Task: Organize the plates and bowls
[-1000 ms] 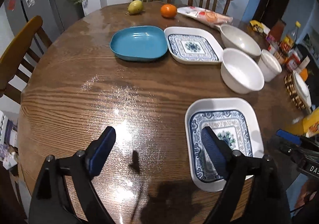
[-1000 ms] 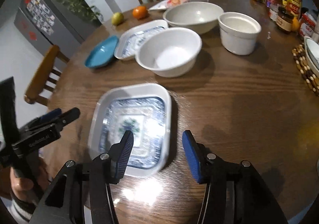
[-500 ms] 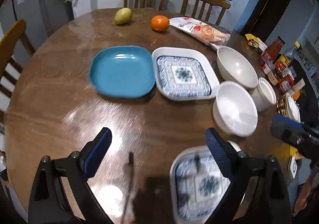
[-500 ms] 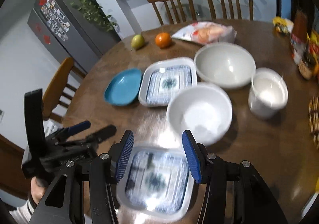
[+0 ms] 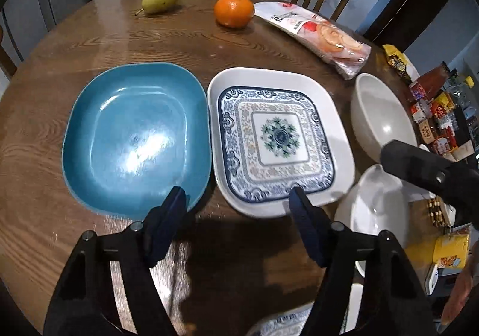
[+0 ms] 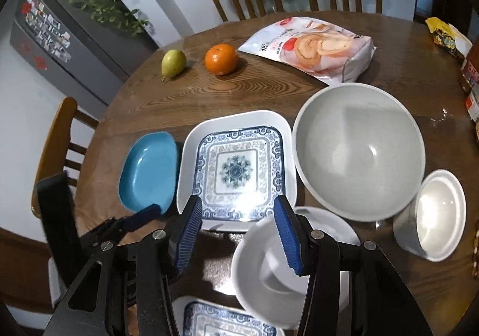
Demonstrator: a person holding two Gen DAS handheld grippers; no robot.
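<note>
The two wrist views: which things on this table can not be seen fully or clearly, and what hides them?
- Second patterned plate: right wrist view, cut by bottom edge and gripper frame.
- Near white bowl: left wrist view, partly behind the right gripper and the left gripper frame.
- Jars and bottles: left wrist view, labels too small to read.
- Blue plate: right wrist view, near corner behind the left gripper's fingertip.

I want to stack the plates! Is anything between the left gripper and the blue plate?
No, nothing visible. The left gripper hovers open at the near edge of the blue plate; only bare table lies beneath.
</note>
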